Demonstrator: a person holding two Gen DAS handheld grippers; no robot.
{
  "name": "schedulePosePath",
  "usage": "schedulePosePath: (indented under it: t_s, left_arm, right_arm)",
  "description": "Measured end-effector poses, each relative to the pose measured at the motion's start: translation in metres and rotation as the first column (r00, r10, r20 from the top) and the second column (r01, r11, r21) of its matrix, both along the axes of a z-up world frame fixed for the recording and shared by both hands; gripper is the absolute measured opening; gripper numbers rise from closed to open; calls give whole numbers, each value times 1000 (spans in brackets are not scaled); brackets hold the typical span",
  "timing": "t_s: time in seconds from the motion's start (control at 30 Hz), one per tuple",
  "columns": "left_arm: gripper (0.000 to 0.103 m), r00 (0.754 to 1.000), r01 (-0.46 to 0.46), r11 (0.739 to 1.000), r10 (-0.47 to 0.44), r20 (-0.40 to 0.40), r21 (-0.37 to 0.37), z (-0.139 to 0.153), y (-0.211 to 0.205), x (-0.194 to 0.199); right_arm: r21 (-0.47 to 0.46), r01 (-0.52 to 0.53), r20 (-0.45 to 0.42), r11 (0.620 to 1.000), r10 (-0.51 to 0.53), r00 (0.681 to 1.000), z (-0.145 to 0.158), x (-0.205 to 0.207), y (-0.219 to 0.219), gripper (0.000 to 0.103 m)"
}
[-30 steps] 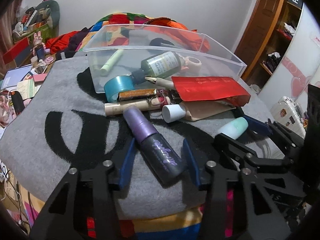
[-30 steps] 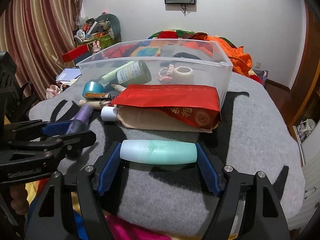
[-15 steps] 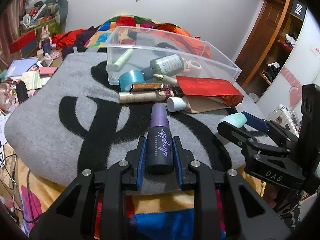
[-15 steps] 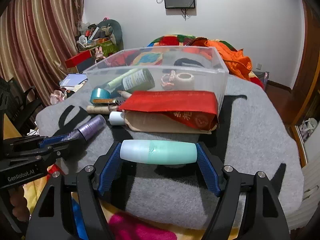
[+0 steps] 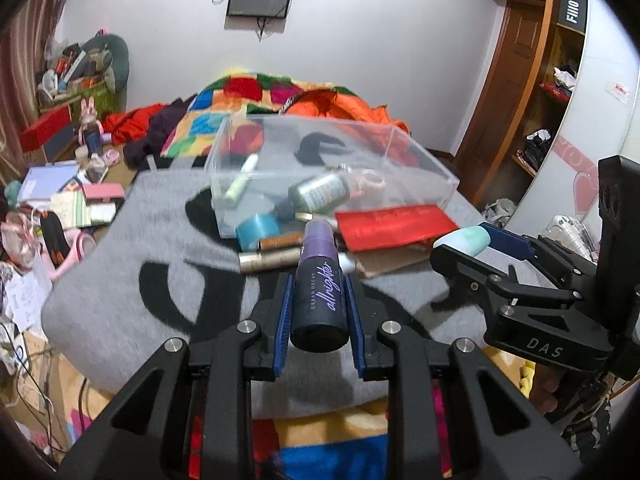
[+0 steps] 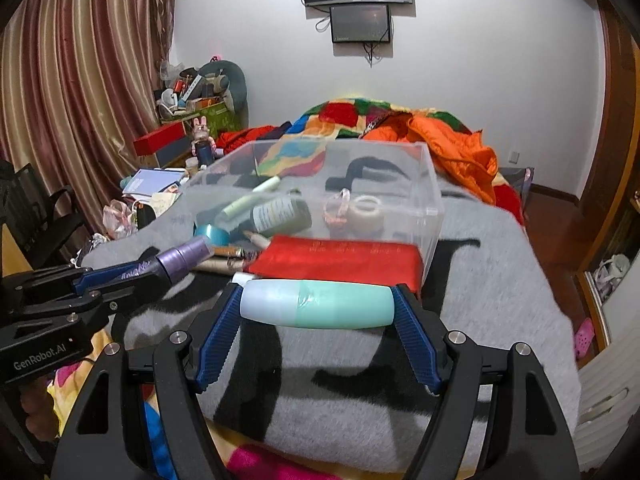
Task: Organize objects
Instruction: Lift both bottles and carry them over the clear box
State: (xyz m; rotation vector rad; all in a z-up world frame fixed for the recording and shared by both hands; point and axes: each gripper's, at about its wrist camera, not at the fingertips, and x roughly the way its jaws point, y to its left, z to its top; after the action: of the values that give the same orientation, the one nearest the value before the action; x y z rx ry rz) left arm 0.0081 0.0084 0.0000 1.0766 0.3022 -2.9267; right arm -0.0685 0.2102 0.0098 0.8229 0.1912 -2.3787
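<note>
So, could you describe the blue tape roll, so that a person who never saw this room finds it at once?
Start at the clear plastic storage box on the grey blanket. Against the outside of its near wall, toward the left corner, stands the glossy blue tape roll, just above the brown tube. It is the only ring-shaped blue thing outside the box; the white tape roll lies inside.

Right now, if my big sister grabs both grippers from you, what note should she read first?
Left gripper: shut on the dark purple-capped spray bottle, lifted off the grey blanket.
Right gripper: shut on the mint-green and white tube, held end to end.
Clear plastic bin ahead already holds a green bottle, tape and a pale tube.
Left to do: drop both in, then the blue tape roll and red packet beside the bin.
</note>
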Motion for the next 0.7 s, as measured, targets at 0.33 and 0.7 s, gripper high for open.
schedulePosePath:
  t_s: [0.33,0.7]
  left_arm:
    - [25,998,3,1000,-4,-65,-14,25,-7,-19]
    - [25,995,-2,1000,1,-99,-9,41,-22,-47]
  right_arm:
    - [-23,13,-46,1000,-14,999,25,-21,-2,71]
    - [-29,39,-79,999,-41,996,39,-49,-7,71]
